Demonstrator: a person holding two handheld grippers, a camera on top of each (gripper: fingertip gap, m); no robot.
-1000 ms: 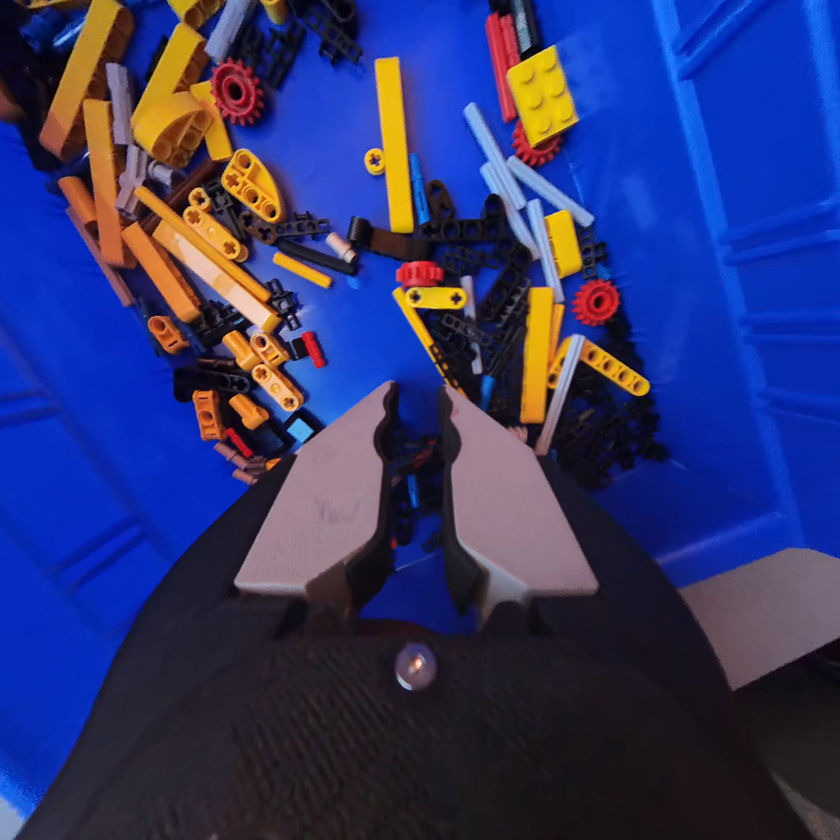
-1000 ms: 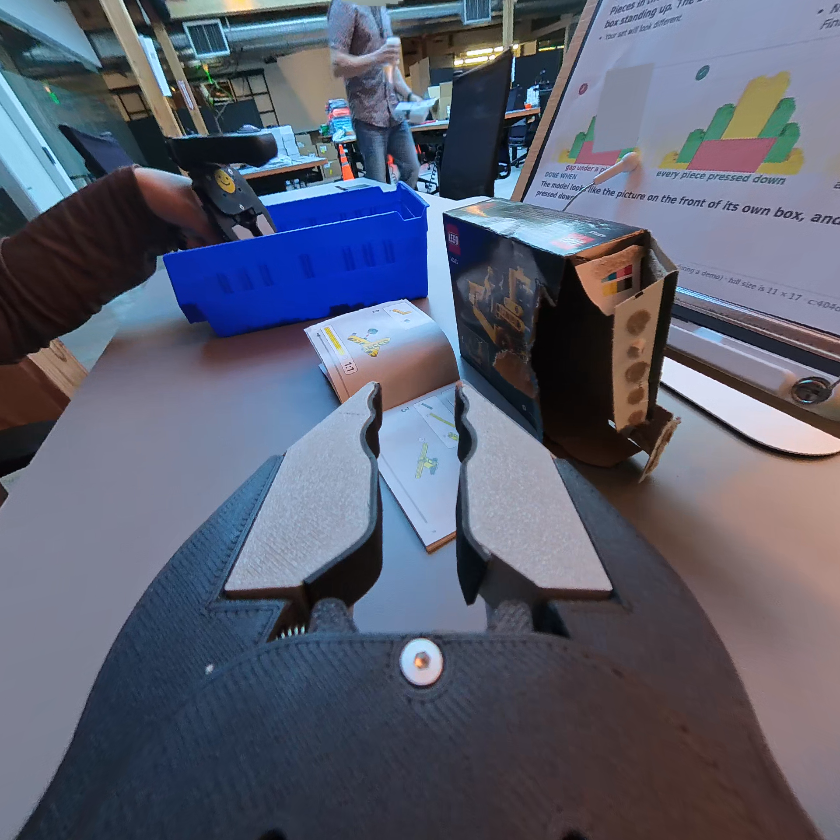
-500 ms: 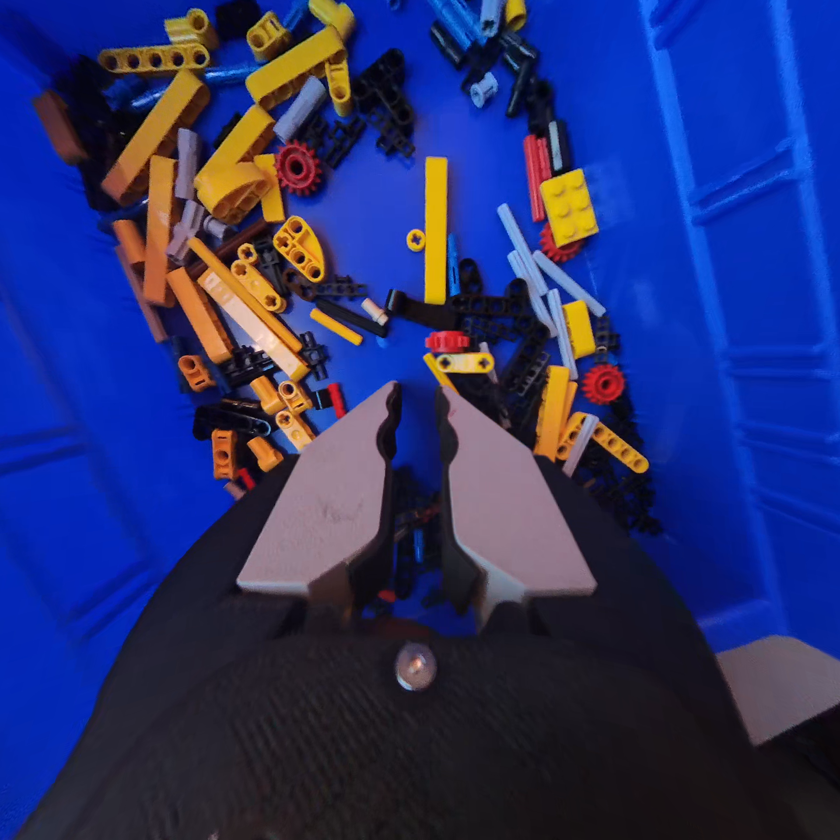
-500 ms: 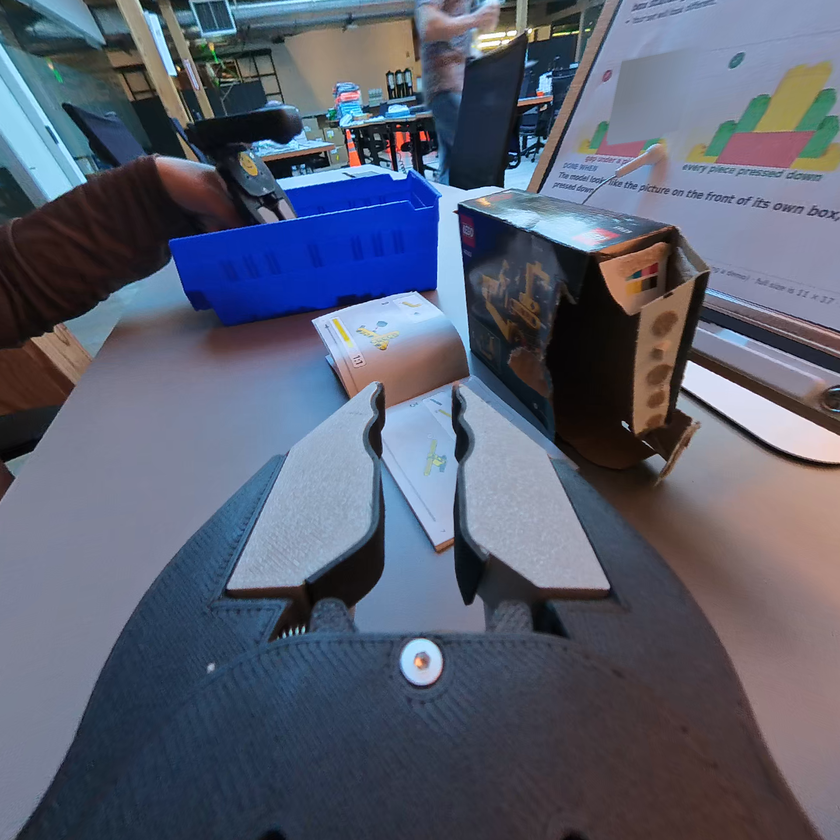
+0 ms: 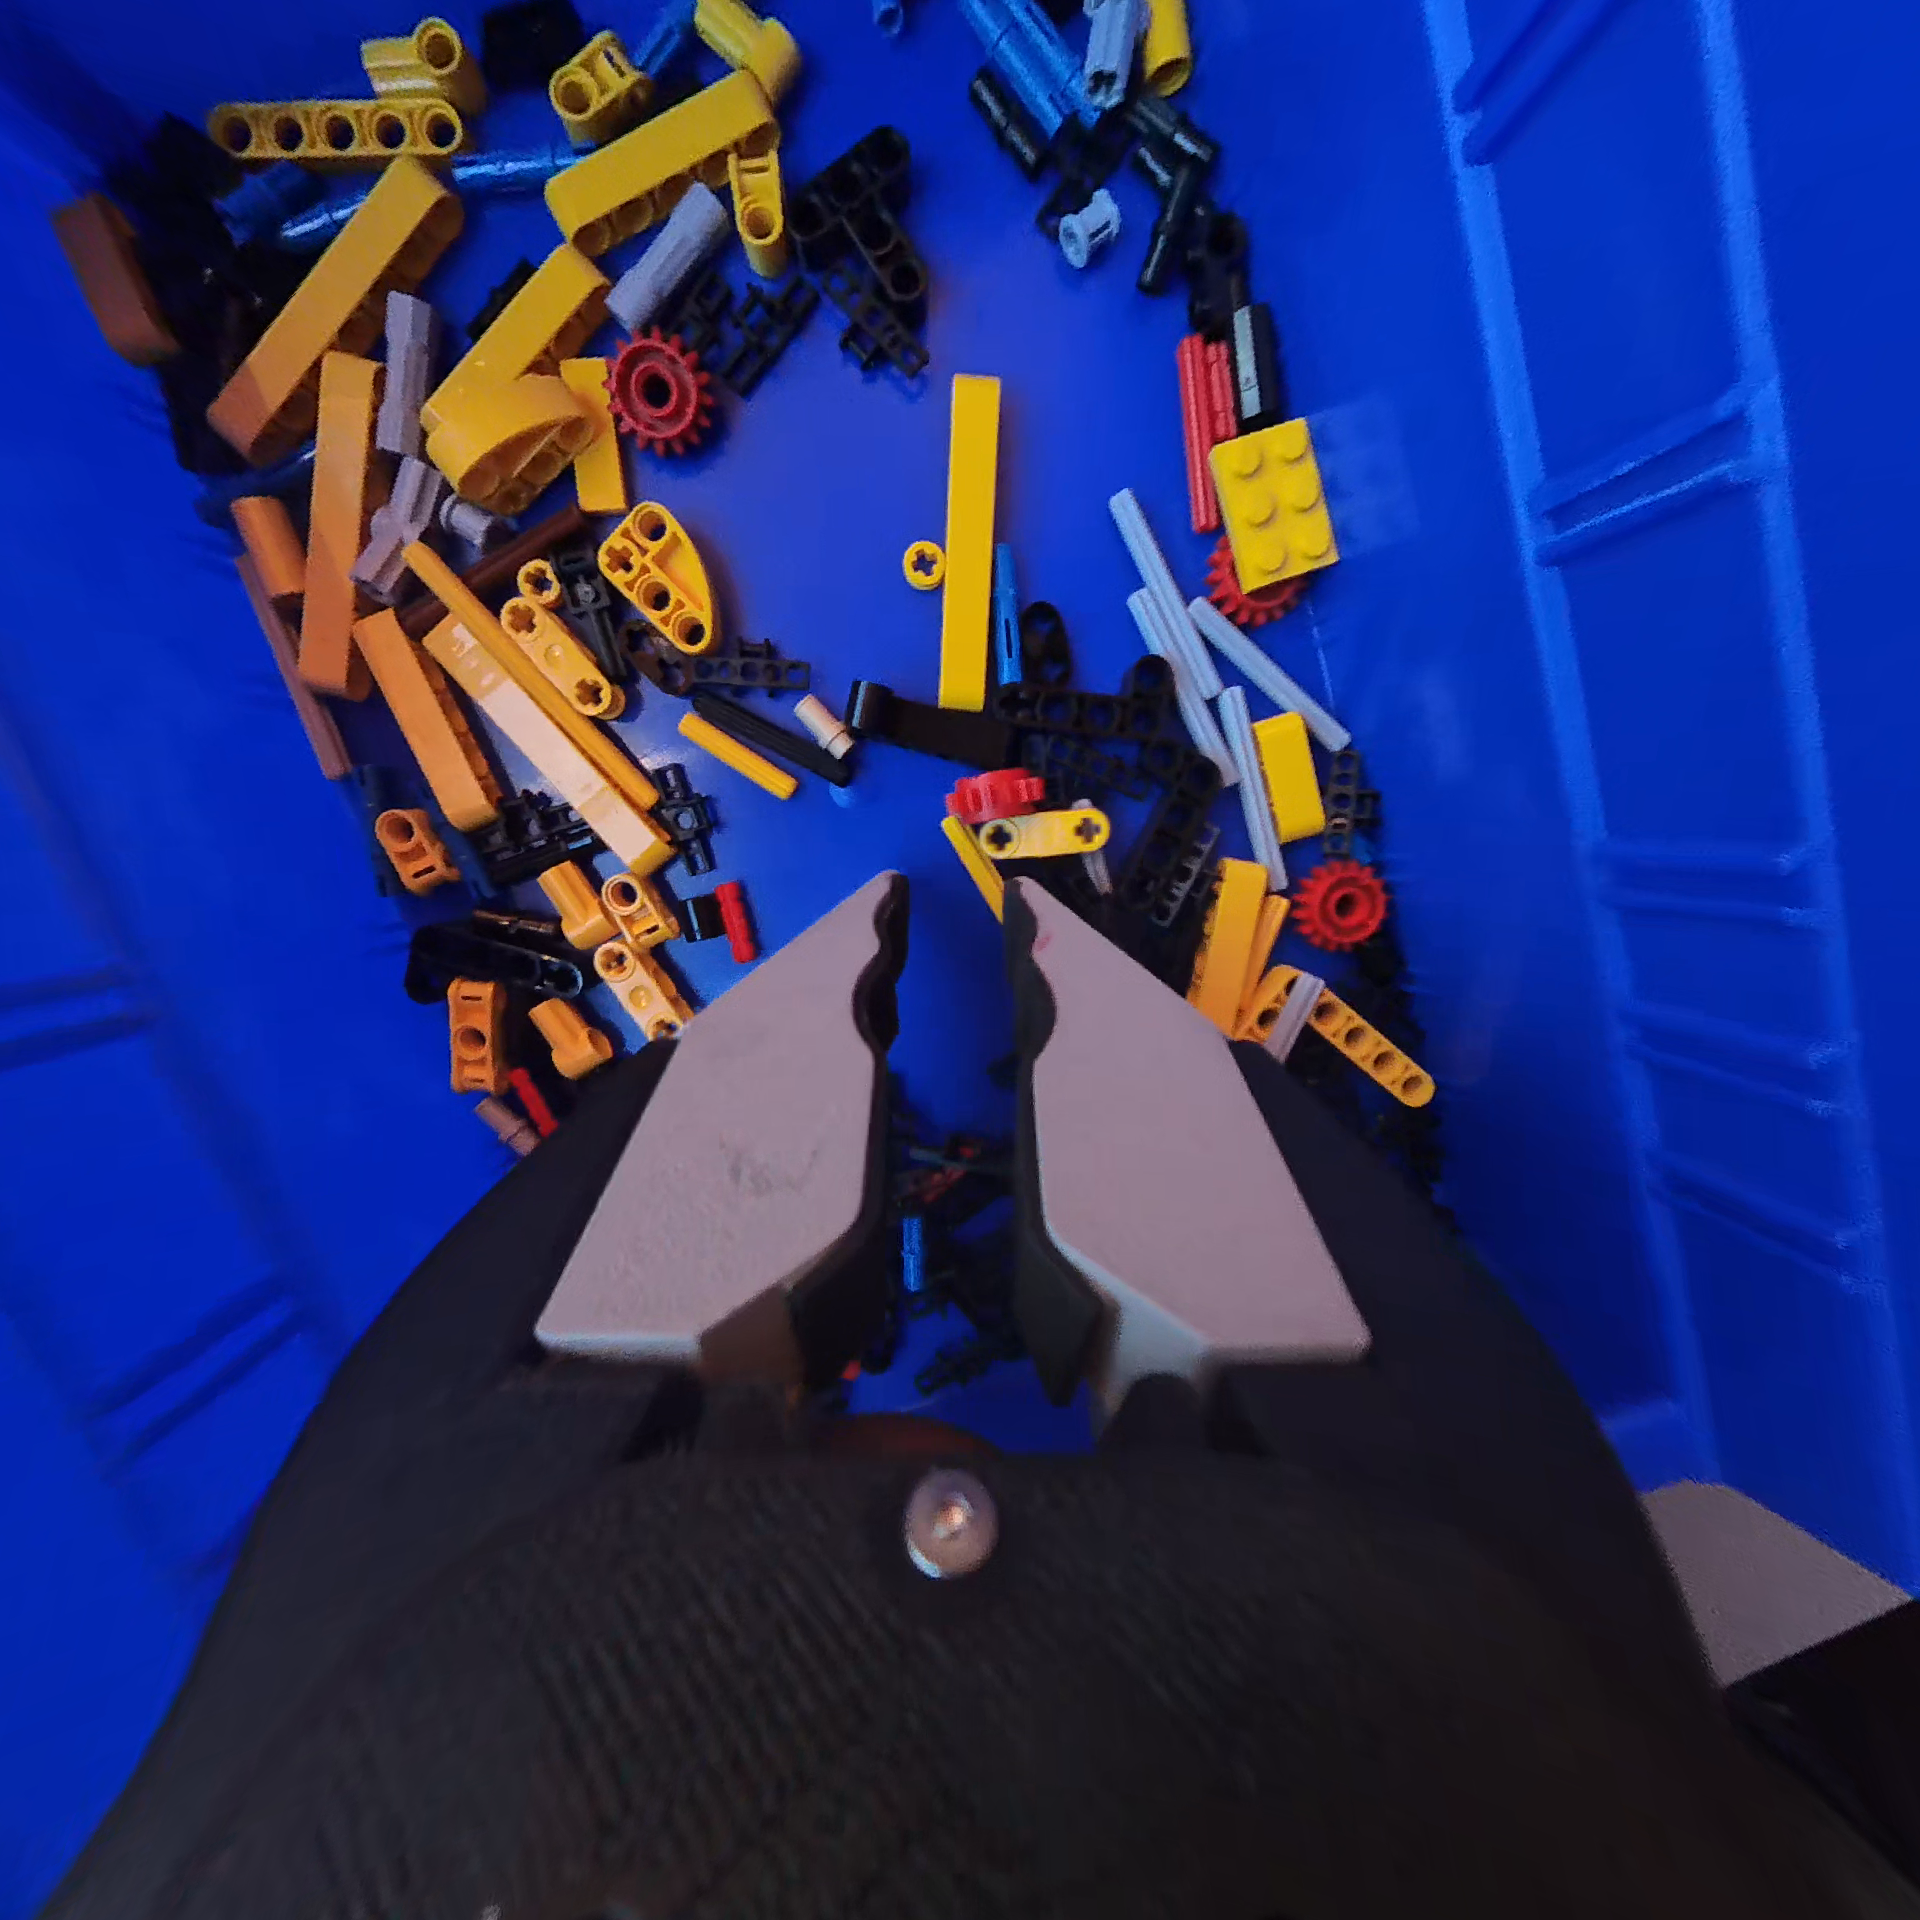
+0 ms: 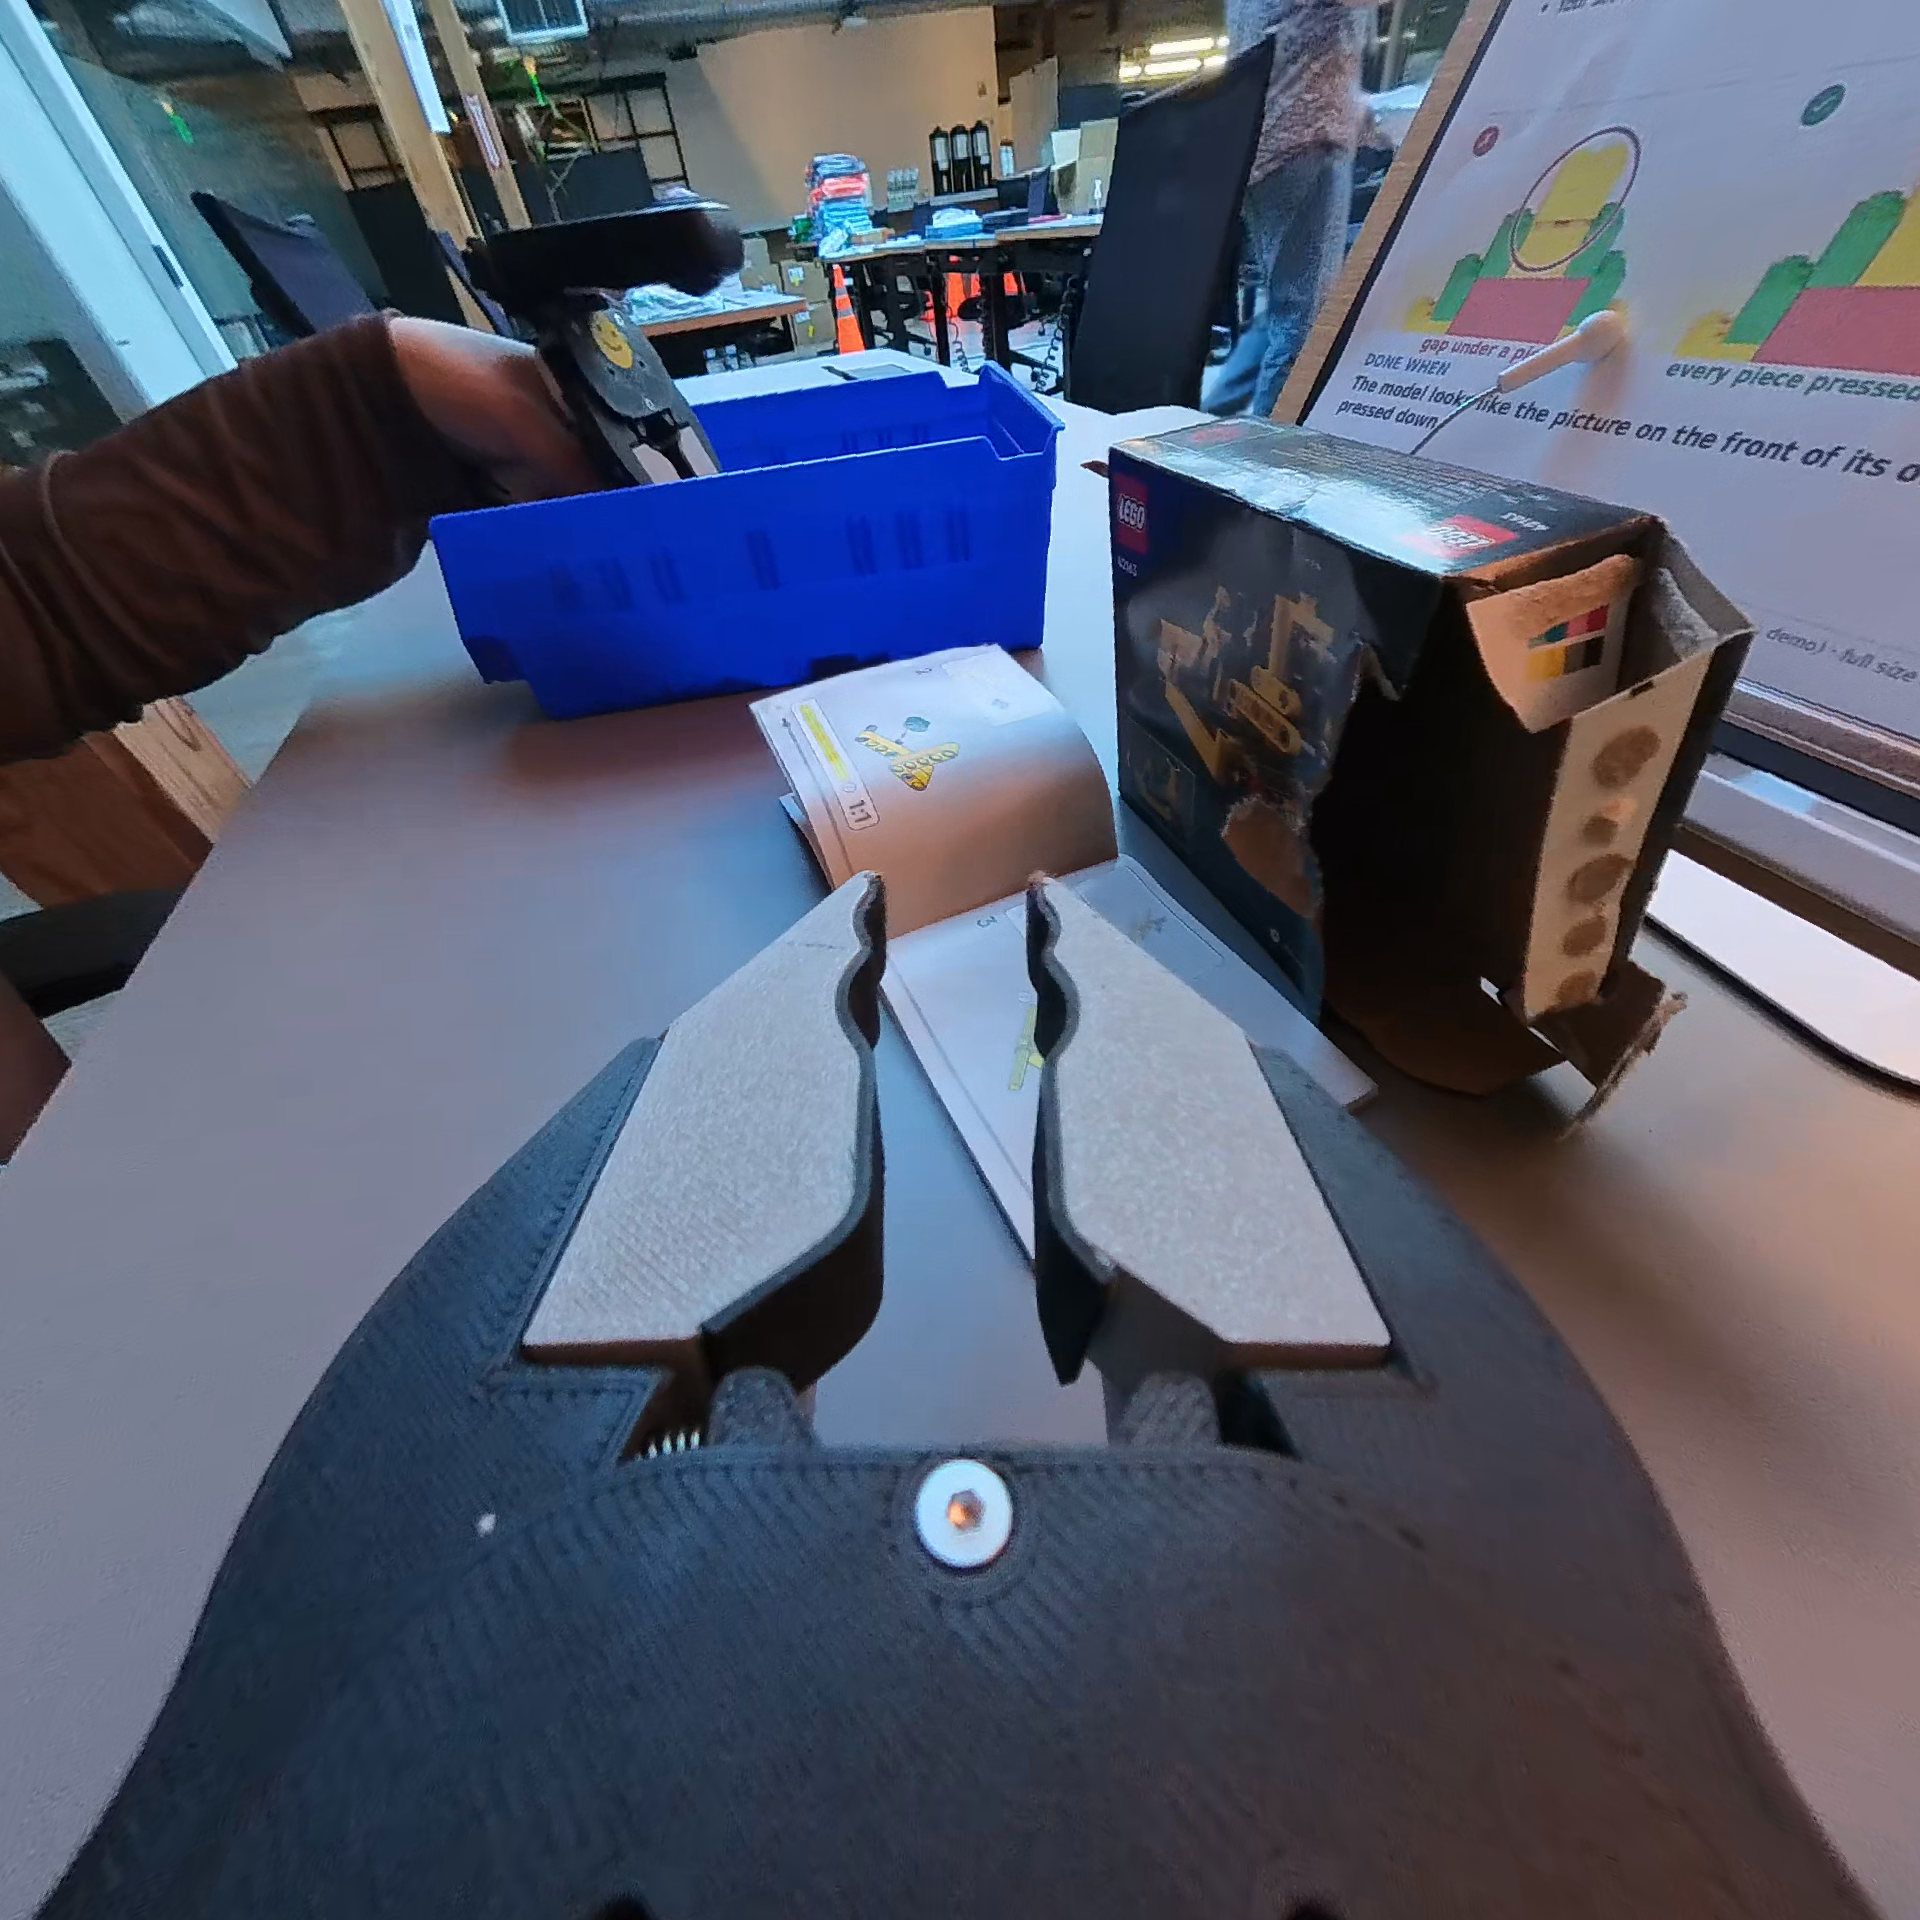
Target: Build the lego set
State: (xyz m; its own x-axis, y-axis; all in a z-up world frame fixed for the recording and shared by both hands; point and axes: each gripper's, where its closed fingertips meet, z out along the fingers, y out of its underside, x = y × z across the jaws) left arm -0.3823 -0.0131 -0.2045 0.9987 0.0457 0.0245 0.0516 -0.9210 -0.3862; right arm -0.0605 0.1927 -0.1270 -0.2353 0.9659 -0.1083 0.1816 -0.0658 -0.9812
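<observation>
Pieces fill the left wrist view: a loose scatter of yellow, orange, black, grey and red parts lies across the floor of the blue bin (image 5: 1621, 727), kept there, I judge, so nothing rolls off the table. The left gripper (image 5: 953, 896) hangs above them at frame centre, its jaws a little apart with nothing between them, aimed down into the heap as if choosing. Just beyond its tips, right of centre, sit a small red knob (image 5: 995, 795) and a short yellow two-hole link (image 5: 1044, 831); a long yellow flat bar (image 5: 968, 540) lies above them, and a yellow studded plate (image 5: 1273, 506) rests at upper right beside a red gear (image 5: 1340, 904) lower down. Which piece is meant, I cannot tell.

In the right wrist view, the right gripper (image 6: 954, 899) waits low over the dark table (image 6: 416, 935), jaws parted and empty, pointed at the open instruction booklet (image 6: 935, 769) at centre, probably so the page stays readable. The set's box (image 6: 1278, 665) stands at right, one end torn open, likely as the reference picture. The bin shows at upper centre, with the other gripper dipping into it from a sleeved hand (image 6: 478, 405) at upper left. A printed poster (image 6: 1662, 260) leans at upper right. No assembly is visible yet, so the build looks barely begun.
</observation>
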